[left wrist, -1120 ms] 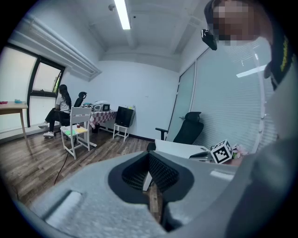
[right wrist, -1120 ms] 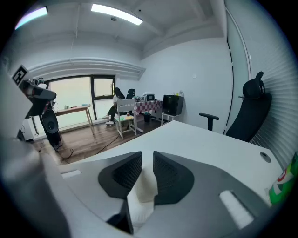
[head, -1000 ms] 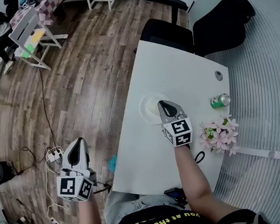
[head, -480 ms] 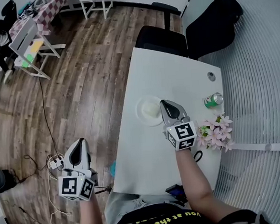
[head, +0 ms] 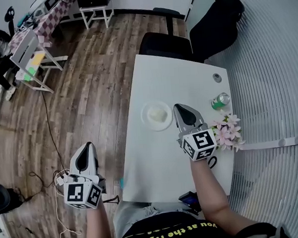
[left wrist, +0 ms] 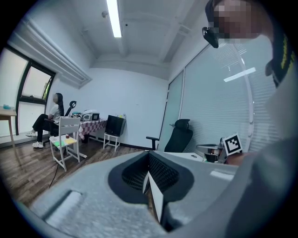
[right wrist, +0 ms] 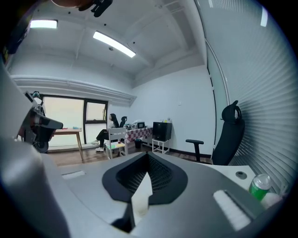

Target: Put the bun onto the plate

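While the bun (head: 160, 113) sat in the middle of the white plate (head: 145, 117) on the tabletop (head: 179, 75), neither claw touched it. Right claw (head: 177, 107) hovered just right of the plate, jaws pressed together, nothing between them. Left claw (head: 87, 145) was held off the tabletop's left edge, over the wood floor (head: 84, 80), jaws likewise together and empty. Green can (head: 219, 101) was on the tabletop, right of the plate. Pink flowers (head: 227, 133) were nearer, beside the right claw's marker cube. Black chair (head: 164, 42) stood at the far end.
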A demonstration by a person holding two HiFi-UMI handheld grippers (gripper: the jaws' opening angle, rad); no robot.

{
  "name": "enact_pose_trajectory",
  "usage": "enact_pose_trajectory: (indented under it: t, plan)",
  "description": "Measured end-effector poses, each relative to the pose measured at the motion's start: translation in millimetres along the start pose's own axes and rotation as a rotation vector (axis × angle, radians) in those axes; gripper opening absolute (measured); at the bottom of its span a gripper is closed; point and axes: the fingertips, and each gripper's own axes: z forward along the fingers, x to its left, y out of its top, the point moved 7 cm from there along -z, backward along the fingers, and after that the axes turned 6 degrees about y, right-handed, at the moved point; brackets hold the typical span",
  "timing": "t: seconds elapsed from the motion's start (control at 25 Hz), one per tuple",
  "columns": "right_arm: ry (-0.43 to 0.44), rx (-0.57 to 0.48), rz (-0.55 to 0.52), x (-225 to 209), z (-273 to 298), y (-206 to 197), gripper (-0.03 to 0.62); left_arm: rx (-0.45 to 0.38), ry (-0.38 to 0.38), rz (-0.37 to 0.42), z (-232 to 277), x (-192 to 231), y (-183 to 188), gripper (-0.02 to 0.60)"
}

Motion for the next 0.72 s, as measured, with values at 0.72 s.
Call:
enact_pose_trajectory:
  t: [0.72]
  plan:
    - [-0.165, -0.130, 0.013, -5, -119, 55, 0.006, -0.078, -0.120, 0.049, -13, -34, 29, 0.000]
